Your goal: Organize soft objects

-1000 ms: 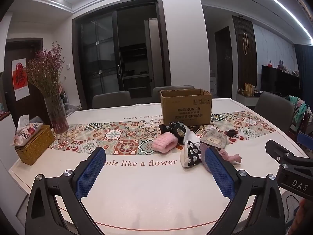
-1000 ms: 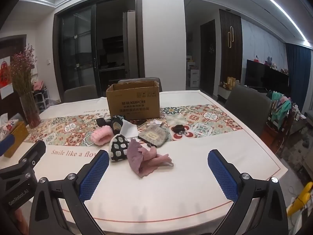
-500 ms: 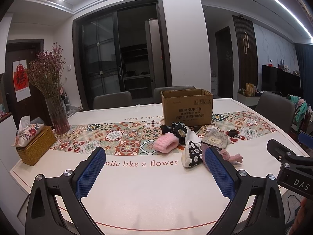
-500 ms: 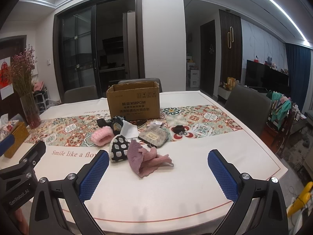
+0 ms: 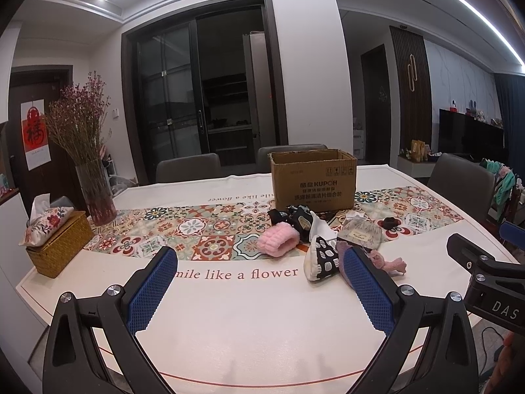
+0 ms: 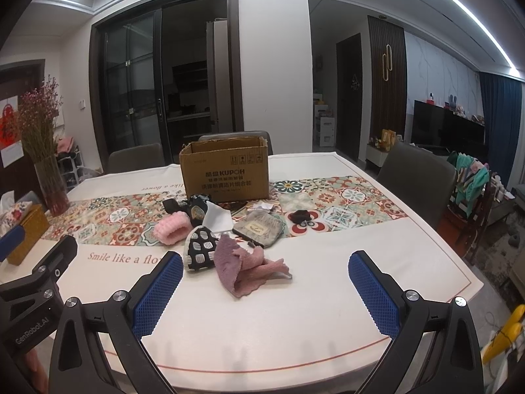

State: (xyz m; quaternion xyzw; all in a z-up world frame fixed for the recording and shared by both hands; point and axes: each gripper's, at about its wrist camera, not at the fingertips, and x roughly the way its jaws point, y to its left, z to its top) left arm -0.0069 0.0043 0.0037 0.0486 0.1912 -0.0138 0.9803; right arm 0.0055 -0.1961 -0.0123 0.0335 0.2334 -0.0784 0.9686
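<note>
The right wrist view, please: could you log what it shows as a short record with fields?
surface: table with a tiled-pattern runner
container: open cardboard box, upright at the far side of the pile
nearest item: mauve-pink knitted cloth, crumpled
beside it: black-and-white patterned pouch
also in pile: pink fluffy band, grey zip pouch
left gripper: open, empty
right gripper: open, empty, short of the cloth
</note>
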